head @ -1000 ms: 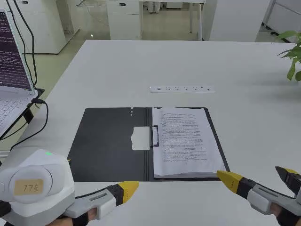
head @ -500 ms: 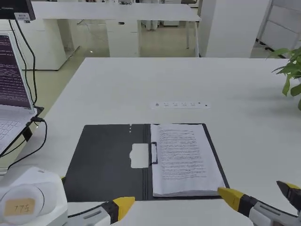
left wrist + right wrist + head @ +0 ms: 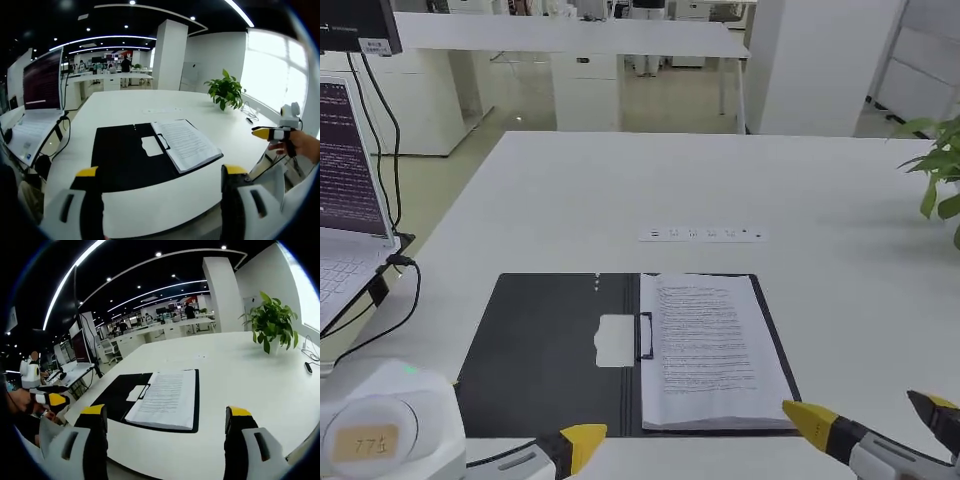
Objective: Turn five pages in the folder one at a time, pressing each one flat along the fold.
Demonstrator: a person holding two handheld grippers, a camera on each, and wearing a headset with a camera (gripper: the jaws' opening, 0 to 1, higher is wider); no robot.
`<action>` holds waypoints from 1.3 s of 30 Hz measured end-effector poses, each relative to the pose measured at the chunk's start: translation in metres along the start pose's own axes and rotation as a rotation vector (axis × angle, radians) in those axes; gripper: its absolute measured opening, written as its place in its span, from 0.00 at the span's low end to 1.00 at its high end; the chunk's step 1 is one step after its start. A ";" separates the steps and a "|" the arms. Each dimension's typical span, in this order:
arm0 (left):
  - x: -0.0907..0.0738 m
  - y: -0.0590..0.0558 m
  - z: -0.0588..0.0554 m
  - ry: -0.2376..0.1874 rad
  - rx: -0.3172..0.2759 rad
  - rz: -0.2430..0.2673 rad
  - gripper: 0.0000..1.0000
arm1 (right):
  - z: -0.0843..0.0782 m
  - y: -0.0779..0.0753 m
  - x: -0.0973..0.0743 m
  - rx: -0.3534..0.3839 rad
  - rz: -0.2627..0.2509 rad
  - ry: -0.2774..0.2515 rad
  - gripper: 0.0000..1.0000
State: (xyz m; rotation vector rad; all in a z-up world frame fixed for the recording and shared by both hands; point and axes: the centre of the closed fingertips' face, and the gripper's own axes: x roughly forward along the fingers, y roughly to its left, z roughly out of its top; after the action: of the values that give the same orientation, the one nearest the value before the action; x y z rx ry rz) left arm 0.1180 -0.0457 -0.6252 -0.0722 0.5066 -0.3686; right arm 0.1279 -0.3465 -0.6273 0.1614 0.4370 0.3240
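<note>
White surface [image 3: 620, 190] carries the open folder [image 3: 545, 350] just ahead, its pages [image 3: 705, 345] stacked right of the fold [image 3: 632, 360], nearer our right gripper [image 3: 860, 408] than our left gripper [image 3: 160, 171], both with jaws wide and empty.

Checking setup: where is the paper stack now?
In the head view, the paper stack lies on the right half of the open black folder, beside its clip.

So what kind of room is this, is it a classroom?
More likely an open-plan office. A laptop sits at the edge of a big white table with a power strip on it, and rows of desks stretch away behind, under long ceiling lights.
</note>
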 end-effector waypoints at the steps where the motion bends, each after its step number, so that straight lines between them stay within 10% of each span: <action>1: 0.000 0.001 -0.001 0.002 0.000 0.001 0.99 | -0.001 0.000 0.000 0.000 0.000 0.002 0.98; 39: -0.010 0.008 -0.002 0.001 0.003 0.008 0.99 | -0.005 0.007 0.008 0.013 0.000 0.004 1.00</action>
State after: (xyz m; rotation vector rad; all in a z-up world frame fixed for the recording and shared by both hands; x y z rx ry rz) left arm 0.1115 -0.0341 -0.6232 -0.0673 0.5071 -0.3614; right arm 0.1307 -0.3366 -0.6337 0.1733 0.4434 0.3212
